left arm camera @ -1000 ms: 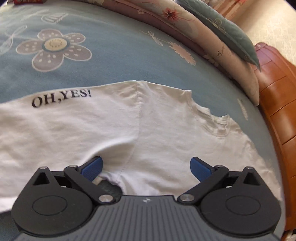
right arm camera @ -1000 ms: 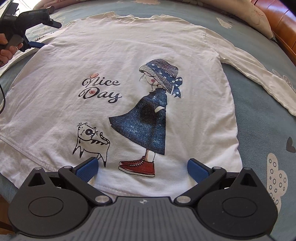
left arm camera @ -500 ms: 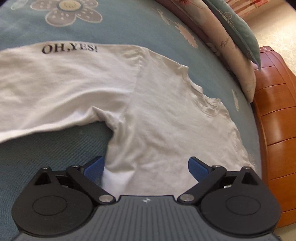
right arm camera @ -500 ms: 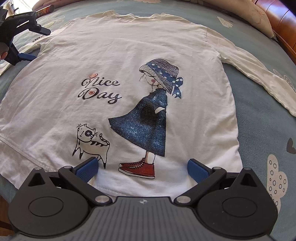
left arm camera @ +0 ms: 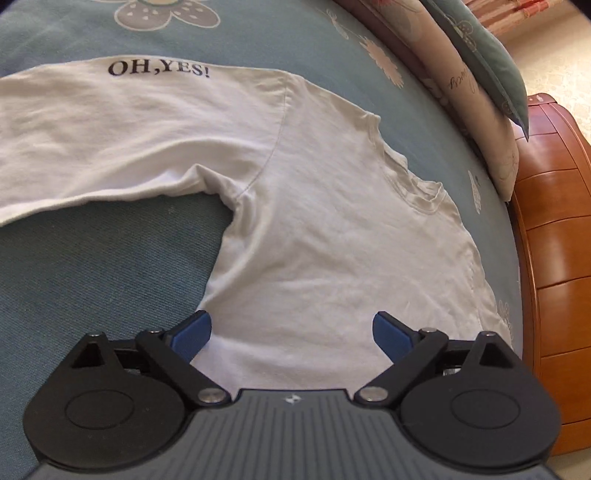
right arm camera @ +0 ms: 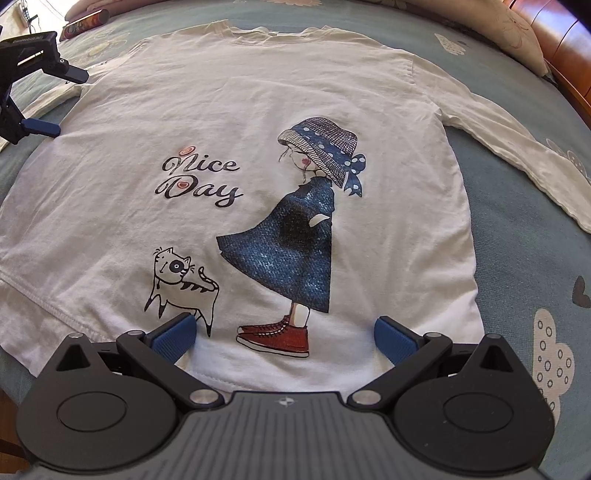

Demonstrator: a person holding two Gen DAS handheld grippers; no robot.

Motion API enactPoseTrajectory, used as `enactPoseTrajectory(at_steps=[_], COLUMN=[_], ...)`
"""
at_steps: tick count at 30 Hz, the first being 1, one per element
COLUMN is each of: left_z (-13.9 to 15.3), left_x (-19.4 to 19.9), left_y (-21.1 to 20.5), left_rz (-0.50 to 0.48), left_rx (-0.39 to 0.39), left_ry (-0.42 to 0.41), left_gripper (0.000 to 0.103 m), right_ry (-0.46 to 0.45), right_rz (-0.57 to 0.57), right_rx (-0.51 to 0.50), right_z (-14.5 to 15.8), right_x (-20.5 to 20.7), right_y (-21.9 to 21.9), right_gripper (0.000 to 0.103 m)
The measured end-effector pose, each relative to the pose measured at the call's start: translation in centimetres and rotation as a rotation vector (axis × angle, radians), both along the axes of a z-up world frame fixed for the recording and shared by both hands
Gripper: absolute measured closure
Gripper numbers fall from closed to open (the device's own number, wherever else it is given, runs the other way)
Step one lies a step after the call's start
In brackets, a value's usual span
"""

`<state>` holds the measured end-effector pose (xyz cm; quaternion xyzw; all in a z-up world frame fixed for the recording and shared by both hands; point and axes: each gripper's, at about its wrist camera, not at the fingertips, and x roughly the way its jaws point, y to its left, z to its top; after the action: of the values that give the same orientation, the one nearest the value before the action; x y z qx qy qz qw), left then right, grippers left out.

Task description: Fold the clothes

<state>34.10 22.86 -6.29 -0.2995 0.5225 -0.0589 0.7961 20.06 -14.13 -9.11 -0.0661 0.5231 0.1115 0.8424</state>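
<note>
A white long-sleeved shirt (right arm camera: 258, 122) lies flat, print side up, on the blue bedsheet (right arm camera: 524, 258). Its print shows a girl in a blue dress, a cat and "Nice Day". In the left wrist view one sleeve (left arm camera: 110, 147), printed "OH,YES!", stretches left from the armpit. My left gripper (left arm camera: 291, 328) hovers open over the shirt's side just below that armpit, with its left fingertip at the cloth's edge. The same left gripper (right arm camera: 62, 103) shows at the right wrist view's top left. My right gripper (right arm camera: 284, 332) is open above the hem, nothing held. The other sleeve (right arm camera: 517, 147) trails off to the right.
Floral pillows (left arm camera: 461, 74) are stacked along the far side of the bed. A wooden bed frame (left arm camera: 554, 258) rises at the right. A red can-like object (right arm camera: 85, 22) lies on the sheet beyond the shirt's shoulder. Bare sheet (left arm camera: 92, 277) shows left of the shirt's body.
My left gripper has drawn back from the armpit and rolled, so the sleeve and armpit now lie farther ahead. The right gripper and the shirt have not moved.
</note>
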Motion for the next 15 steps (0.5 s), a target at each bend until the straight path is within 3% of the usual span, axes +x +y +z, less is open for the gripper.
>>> enactPoseTrajectory(at_steps=[4, 7, 9, 15], left_z=[0.6, -0.9, -1.6, -0.7], left_x=[-0.3, -0.9, -2.7, -5.5], left_y=[-0.2, -1.3, -2.0, -5.4], left_rz=[-0.046, -0.054, -0.034, -0.225], left_rx=[-0.099, -0.056, -0.085, -0.001], left_ry=[-0.003, 0.056, 0.043, 0.064], left_gripper=[0.007, 0.006, 0.004, 0.003], right_ry=[-0.015, -0.017, -0.013, -0.012], right_rz=[-0.006, -0.008, -0.006, -0.006], right_rx=[0.001, 0.001, 0.001, 0.001], right_z=[-0.1, 0.0, 0.0, 0.0], right_x=[-0.2, -0.2, -0.2, -0.2], right_y=[0.0, 0.0, 0.0, 0.0], right_gripper=[0.0, 0.0, 0.0, 0.0])
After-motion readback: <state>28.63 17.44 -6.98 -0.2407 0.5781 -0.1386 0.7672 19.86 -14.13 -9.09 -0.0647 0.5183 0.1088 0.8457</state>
